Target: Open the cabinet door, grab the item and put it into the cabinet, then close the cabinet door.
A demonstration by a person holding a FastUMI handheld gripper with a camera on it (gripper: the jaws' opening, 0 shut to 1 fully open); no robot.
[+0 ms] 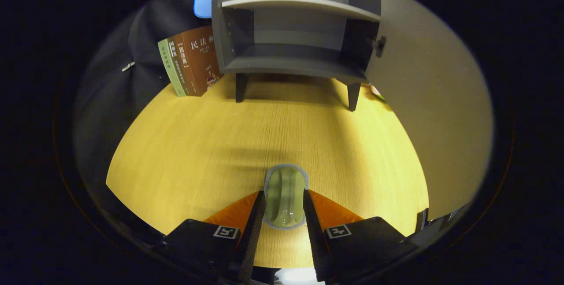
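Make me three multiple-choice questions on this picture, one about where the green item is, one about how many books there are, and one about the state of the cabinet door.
1. Where is the green item?
A. between the fingers, on the table
B. on the cabinet's shelf
C. on top of the books

2. How many books stand beside the cabinet?
A. none
B. two
C. five

3. How does the cabinet door stand?
A. shut
B. swung open to the side
C. taken off and lying flat

Answers: 1 A, both fingers press its sides above the wood. 2 B, a green spine and a brown cover lean there. 3 B, the cabinet's inside and shelf are bare to view.
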